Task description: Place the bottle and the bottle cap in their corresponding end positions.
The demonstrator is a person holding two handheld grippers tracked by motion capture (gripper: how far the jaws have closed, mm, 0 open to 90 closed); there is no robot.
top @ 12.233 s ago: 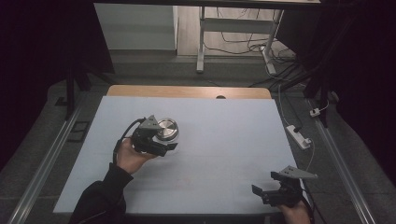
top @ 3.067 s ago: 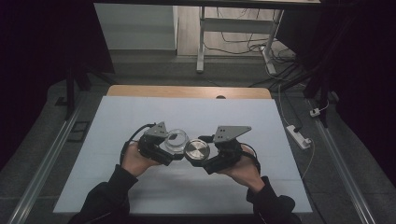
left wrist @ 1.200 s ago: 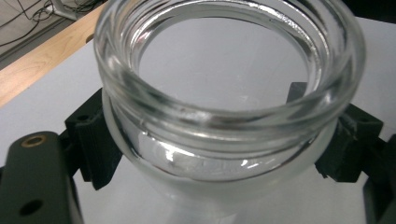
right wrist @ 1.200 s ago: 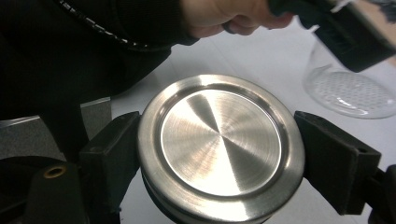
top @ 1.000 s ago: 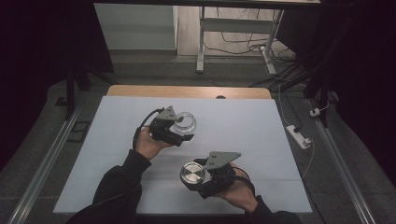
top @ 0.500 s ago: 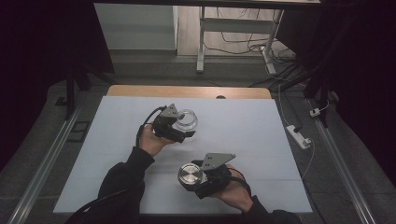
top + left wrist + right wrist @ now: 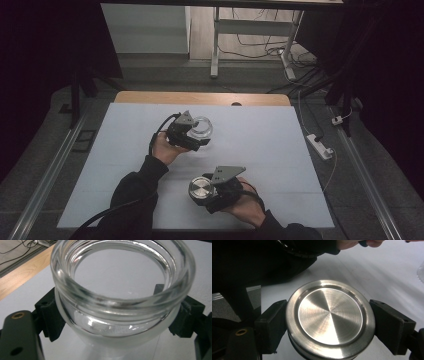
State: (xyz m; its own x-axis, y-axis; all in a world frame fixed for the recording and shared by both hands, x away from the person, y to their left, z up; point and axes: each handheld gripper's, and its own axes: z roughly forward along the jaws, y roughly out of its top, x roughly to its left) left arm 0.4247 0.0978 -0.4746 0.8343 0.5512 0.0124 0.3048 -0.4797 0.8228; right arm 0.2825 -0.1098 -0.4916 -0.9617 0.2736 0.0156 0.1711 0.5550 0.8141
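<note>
Jar [image 7: 201,127] status: I see clear glass, thick rolled rim, mouth open with nothing on it, inside looks empty and I can read the white table [image 7: 280,140] straight through the wall. It sits just above centre of the high view, left of the midline. Left gripper [image 7: 192,135] is clamped on it; in the left gripper view the two black pads [image 7: 51,315] press the body from both sides just under the rim [image 7: 120,293], jar roughly upright, mouth tilted slightly toward the camera.

Lid [image 7: 201,189] is separate, lower centre of the high view, well apart from the jar. Round, brushed steel, flat recessed disc with a raised outer ring, radial shine across the top, face up. Right gripper [image 7: 210,192] is closed on it; right gripper view shows the lid [image 7: 329,320] pinched edge to edge between both jaws, filling the gap fully, held close over the table.

Dark sleeve [image 7: 294,257] of my other arm sits at upper left in the right gripper view.
</note>
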